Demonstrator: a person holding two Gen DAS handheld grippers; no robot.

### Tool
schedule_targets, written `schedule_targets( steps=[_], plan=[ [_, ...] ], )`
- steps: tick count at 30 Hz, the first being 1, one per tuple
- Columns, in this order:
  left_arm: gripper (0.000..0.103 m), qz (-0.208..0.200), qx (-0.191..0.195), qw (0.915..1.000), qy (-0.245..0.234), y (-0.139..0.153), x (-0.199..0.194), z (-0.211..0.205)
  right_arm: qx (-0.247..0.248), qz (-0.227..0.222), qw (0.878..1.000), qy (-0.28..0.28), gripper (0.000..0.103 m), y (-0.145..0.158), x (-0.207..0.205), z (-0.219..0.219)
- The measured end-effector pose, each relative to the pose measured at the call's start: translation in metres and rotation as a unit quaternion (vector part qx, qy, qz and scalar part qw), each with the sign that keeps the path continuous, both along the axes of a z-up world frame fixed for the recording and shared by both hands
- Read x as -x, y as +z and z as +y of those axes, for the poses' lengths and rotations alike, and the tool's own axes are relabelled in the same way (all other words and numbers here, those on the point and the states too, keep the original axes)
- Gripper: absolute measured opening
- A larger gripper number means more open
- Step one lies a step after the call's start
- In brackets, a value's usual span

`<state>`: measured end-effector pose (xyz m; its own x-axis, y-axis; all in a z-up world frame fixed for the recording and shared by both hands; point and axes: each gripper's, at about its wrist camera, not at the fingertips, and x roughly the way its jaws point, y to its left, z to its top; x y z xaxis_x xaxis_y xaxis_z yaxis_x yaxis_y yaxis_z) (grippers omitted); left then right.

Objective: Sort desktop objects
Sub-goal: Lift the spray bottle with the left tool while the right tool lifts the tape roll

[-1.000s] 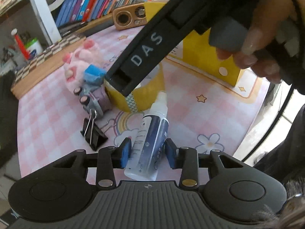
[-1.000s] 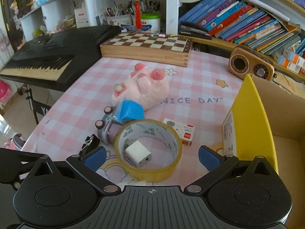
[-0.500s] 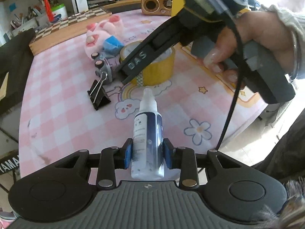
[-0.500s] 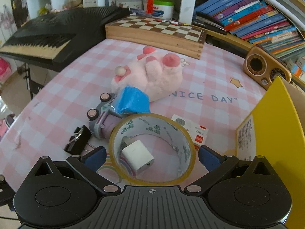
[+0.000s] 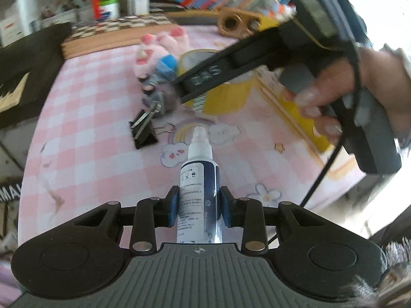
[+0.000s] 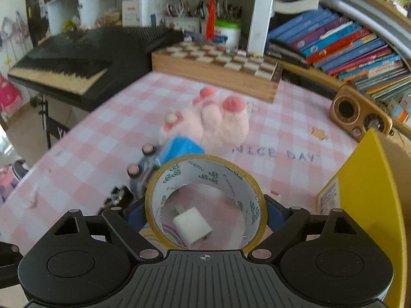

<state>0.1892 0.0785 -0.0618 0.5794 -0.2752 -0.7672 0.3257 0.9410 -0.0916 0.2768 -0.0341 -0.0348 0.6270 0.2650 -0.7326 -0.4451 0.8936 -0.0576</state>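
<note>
My left gripper (image 5: 198, 206) is shut on a white and blue spray bottle (image 5: 199, 182) and holds it above the pink checked table, nozzle pointing away. My right gripper (image 6: 204, 210) has its blue pads on both sides of a yellow tape roll (image 6: 205, 177); the roll looks gripped. A white charger plug (image 6: 192, 225) lies inside the roll's ring. The right gripper and the roll (image 5: 218, 92) also show in the left wrist view.
A pink plush toy (image 6: 218, 125), a toy car (image 6: 146, 164) with a blue block, and a black binder clip (image 5: 143, 128) lie on the table. A yellow box (image 6: 367, 192) stands at the right. A chessboard (image 6: 215, 64), keyboard, radio and bookshelves are behind.
My left gripper has lifted the spray bottle off the table and drawn back. My right gripper has moved forward and closed in around the tape roll.
</note>
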Motion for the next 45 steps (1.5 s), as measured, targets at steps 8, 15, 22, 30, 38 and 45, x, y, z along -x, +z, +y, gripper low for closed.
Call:
schedule_targets(
  steps=[8, 15, 22, 30, 38, 45],
  plan=[
    [0.030, -0.024, 0.040, 0.9974, 0.055, 0.015, 0.019, 0.013, -0.022, -0.026, 0.999, -0.004, 0.091, 0.027, 0.022, -0.008],
    [0.030, -0.036, 0.070, 0.9919, 0.100, 0.023, 0.038, 0.028, -0.050, -0.050, 0.997, -0.006, 0.091, 0.050, 0.057, -0.024],
    [0.030, -0.054, 0.095, 0.9861, 0.125, 0.040, 0.070, 0.035, -0.075, -0.048, 0.996, -0.002, 0.091, 0.064, 0.099, -0.045],
    [0.030, -0.076, 0.121, 0.9802, 0.136, 0.062, 0.109, 0.034, -0.079, -0.045, 0.996, -0.008, 0.091, 0.074, 0.145, -0.062],
    [0.030, -0.092, 0.117, 0.9830, 0.108, 0.074, 0.138, 0.020, -0.077, -0.037, 0.996, -0.031, 0.091, 0.073, 0.179, -0.082],
    [0.030, -0.083, 0.134, 0.9840, 0.083, 0.074, 0.150, 0.006, -0.076, -0.028, 0.995, -0.064, 0.091, 0.067, 0.205, -0.103]
  ],
)
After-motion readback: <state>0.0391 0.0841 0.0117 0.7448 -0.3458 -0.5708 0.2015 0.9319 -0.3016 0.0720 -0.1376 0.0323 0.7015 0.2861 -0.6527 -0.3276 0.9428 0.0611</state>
